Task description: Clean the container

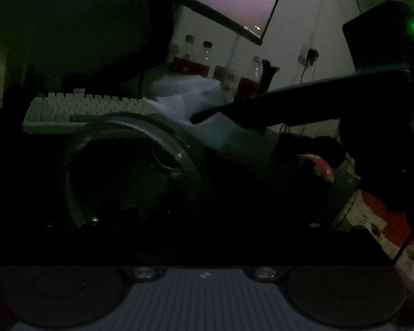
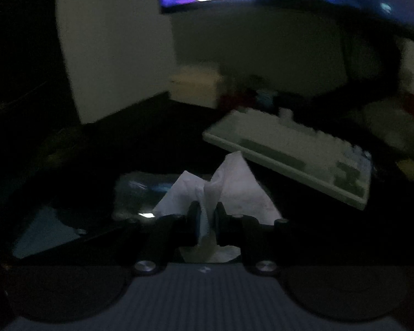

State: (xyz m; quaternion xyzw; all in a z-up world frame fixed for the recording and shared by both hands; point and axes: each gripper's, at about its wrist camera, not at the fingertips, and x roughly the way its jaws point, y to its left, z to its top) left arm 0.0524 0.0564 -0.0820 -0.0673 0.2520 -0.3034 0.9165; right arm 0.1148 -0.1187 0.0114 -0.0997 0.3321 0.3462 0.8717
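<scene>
Tissue sits pinched tight in my right tongs, just beside the glass container. My left tongs' grip on the container I cannot tell. Next: push the wad inside its mouth, I judge.

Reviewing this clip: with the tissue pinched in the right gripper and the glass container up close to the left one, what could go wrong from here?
The tissue is pinched only at a narrow fold in the right gripper, so it could slip out or tear. The container is clear glass in dim light, so smears may go unnoticed. The keyboard sits close, and a wide wipe could bump it.
</scene>
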